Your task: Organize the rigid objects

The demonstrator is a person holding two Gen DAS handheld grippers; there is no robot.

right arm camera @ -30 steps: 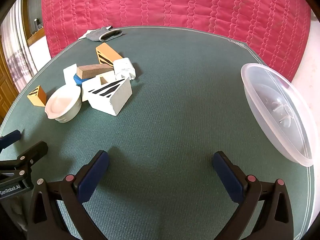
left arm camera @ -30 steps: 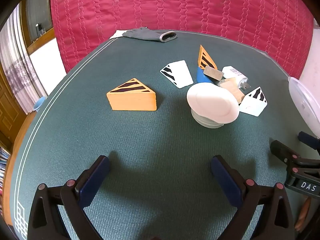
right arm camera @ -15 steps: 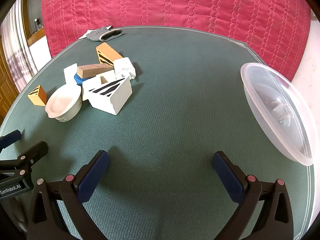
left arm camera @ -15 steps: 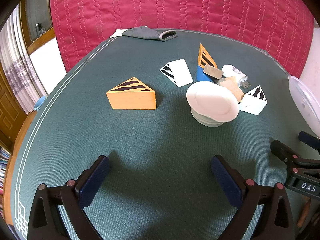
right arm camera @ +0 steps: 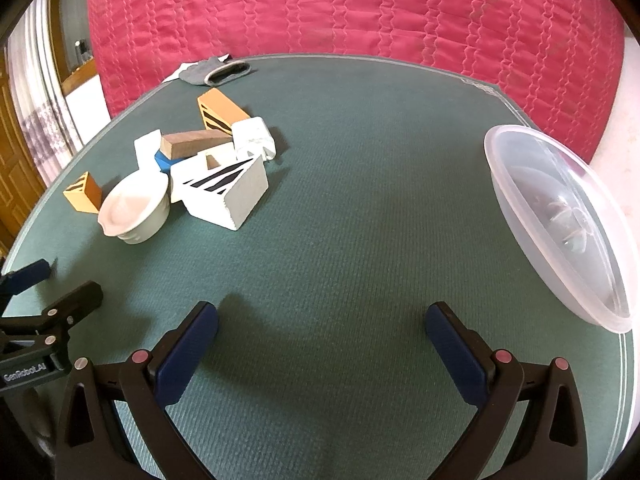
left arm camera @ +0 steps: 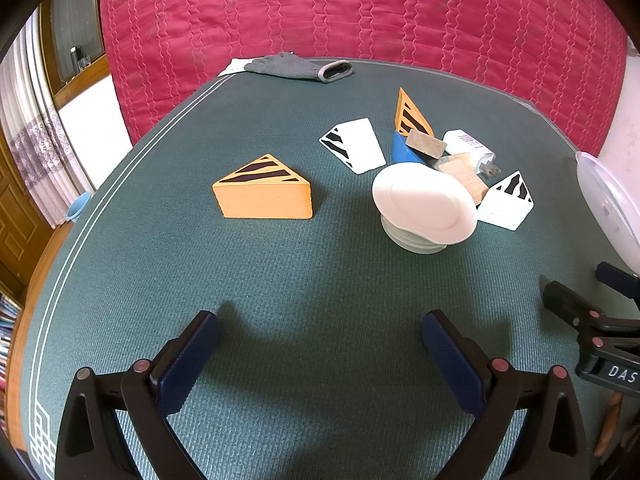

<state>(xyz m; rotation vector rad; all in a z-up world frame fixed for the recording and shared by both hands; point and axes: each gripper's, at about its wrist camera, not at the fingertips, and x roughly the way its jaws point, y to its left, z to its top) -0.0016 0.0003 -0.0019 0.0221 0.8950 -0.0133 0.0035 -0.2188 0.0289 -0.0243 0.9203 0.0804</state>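
Your left gripper (left arm camera: 320, 352) and right gripper (right arm camera: 322, 344) both hover low over bare green surface (right arm camera: 360, 220), fingers spread wide and holding nothing, likely staged for a first pick. The jumbled blocks (right arm camera: 224, 192) and white bowl (right arm camera: 134, 210) sit at your right camera's ten o'clock; the clear tub (right arm camera: 560, 216) waits at two o'clock, presumably their destination. The lone orange wedge (left arm camera: 262, 194) lies at eleven o'clock from your left.

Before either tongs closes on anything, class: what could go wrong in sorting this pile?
1. The brown block rests on other pieces; pulling a lower one may topple it.
2. The white bowl touches the pile and could get knocked.
3. The clear tub seems to overhang the table edge; it may tip.
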